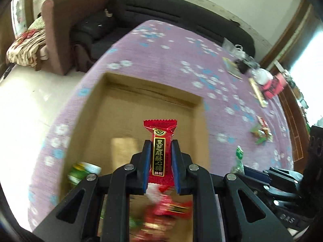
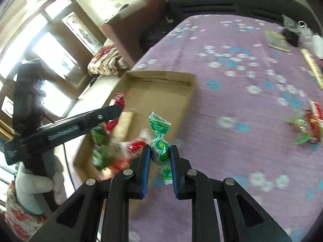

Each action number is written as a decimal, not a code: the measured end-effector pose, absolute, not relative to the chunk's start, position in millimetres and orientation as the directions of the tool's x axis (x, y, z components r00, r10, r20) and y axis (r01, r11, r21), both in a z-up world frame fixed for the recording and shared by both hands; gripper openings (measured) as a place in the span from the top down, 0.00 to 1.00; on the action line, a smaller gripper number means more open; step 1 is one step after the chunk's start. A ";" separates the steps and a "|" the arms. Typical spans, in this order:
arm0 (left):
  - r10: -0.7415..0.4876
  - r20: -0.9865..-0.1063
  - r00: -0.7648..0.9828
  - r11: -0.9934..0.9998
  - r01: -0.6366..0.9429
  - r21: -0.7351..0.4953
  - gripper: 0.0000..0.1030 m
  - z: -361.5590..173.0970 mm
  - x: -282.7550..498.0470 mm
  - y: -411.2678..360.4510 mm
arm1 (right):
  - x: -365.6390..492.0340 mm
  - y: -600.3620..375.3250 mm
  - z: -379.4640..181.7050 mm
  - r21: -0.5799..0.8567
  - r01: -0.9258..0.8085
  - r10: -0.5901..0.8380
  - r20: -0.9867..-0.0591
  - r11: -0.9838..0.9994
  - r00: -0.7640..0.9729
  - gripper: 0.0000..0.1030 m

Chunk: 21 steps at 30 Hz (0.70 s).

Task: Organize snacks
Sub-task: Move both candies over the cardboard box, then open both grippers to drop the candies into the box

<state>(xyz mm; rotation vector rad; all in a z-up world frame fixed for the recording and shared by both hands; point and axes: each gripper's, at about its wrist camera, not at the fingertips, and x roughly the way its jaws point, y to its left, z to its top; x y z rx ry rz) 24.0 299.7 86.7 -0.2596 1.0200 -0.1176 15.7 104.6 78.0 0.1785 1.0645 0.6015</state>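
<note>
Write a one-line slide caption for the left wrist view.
Left gripper clamps a red wrapped candy above the open cardboard box on the purple floral tablecloth.

Counter under a purple flowered cloth. On it: open cardboard box near the left edge, loose red and green candies at right, thin books and dark clutter at the far right corner.

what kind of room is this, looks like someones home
Most likely a home living room: a dark sofa stands behind a table under a purple flowered cloth, an armchair with a patterned blanket sits beside it, and large windows light the side.
</note>
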 end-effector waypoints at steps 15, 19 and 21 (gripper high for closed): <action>-0.223 -0.861 0.456 0.961 -0.044 -0.272 0.80 46.2 53.9 354.2 | 56.3 190.1 48.7 0.408 -0.331 0.506 -0.806 0.851 0.306 0.83; -0.232 -0.858 0.458 0.958 -0.043 -0.282 0.79 46.4 54.0 357.9 | 59.5 196.9 43.7 0.389 -0.325 0.485 -0.819 0.862 0.306 0.83; -0.237 -0.855 0.462 0.956 -0.044 -0.289 0.79 47.8 53.5 359.1 | 57.5 197.8 42.4 0.382 -0.319 0.476 -0.825 0.867 0.306 0.82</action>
